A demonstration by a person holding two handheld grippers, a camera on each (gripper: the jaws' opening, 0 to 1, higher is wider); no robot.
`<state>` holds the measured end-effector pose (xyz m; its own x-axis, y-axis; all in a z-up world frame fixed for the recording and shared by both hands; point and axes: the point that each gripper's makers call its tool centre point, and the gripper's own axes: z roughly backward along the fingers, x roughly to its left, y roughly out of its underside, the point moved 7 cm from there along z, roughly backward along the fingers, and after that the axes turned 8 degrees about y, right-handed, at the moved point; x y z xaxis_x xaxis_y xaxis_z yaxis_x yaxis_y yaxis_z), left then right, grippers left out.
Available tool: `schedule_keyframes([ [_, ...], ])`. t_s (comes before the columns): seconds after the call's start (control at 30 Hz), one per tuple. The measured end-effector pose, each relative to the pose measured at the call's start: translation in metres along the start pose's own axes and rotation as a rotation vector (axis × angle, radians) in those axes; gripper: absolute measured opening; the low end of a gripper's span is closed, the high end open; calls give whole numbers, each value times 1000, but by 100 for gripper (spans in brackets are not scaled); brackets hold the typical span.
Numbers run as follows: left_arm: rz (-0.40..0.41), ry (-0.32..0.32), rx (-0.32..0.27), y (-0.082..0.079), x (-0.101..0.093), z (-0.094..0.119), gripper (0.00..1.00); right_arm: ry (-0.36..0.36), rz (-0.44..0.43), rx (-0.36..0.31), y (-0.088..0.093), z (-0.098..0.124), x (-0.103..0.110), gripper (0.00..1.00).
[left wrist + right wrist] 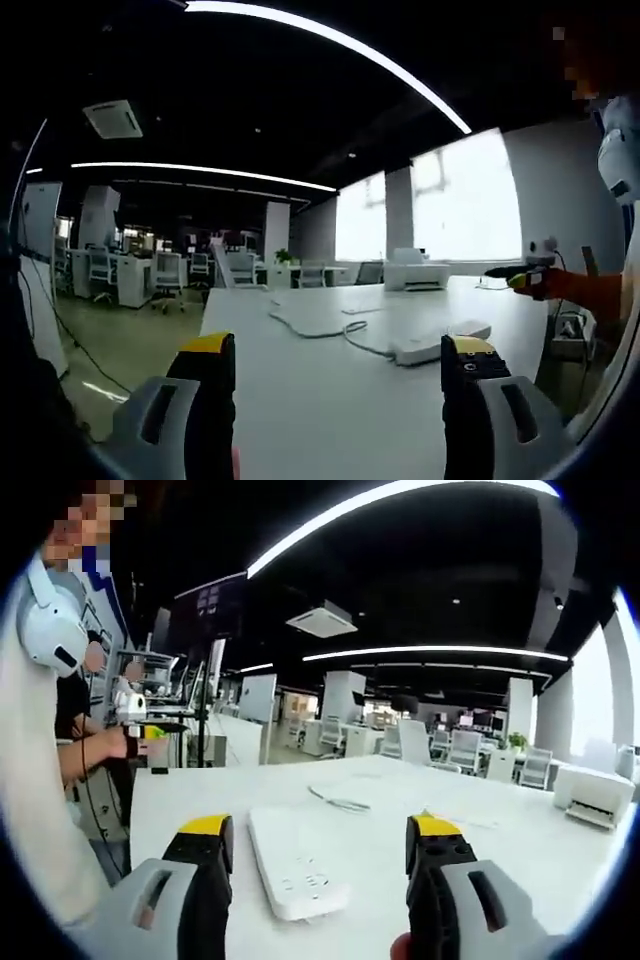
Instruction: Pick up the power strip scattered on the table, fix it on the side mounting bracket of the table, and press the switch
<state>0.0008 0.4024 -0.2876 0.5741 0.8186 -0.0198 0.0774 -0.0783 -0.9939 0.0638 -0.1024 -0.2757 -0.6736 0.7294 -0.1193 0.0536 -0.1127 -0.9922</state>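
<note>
While both grippers hover above a white table point(330, 400), neither one holds anything. The left gripper point(340, 365) has its yellow-tipped jaws spread wide, with bare tabletop between them. Just beyond its right jaw lies the white strip point(440, 343), flat on the table, with its white cord point(320, 328) curling away across the surface. At the far edge of the table sits a white printer point(415, 272).

The right gripper point(318, 850) also has its jaws wide apart. From its view the strip point(295, 872) lies between the jaws, nearer the left one, touching neither, sockets facing up. A person point(45, 760) stands at the table's left side. Office desks and chairs fill the background.
</note>
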Motion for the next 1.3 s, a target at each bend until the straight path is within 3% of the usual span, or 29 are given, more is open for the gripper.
schedule_keyframes([
  [0.47, 25, -2, 9, 4, -2, -1, 88, -20, -42, 7, 16, -7, -3, 69],
  [1.3, 52, -10, 1, 7, 1, 3, 88, -66, -47, 99, 41, -27, -4, 70],
])
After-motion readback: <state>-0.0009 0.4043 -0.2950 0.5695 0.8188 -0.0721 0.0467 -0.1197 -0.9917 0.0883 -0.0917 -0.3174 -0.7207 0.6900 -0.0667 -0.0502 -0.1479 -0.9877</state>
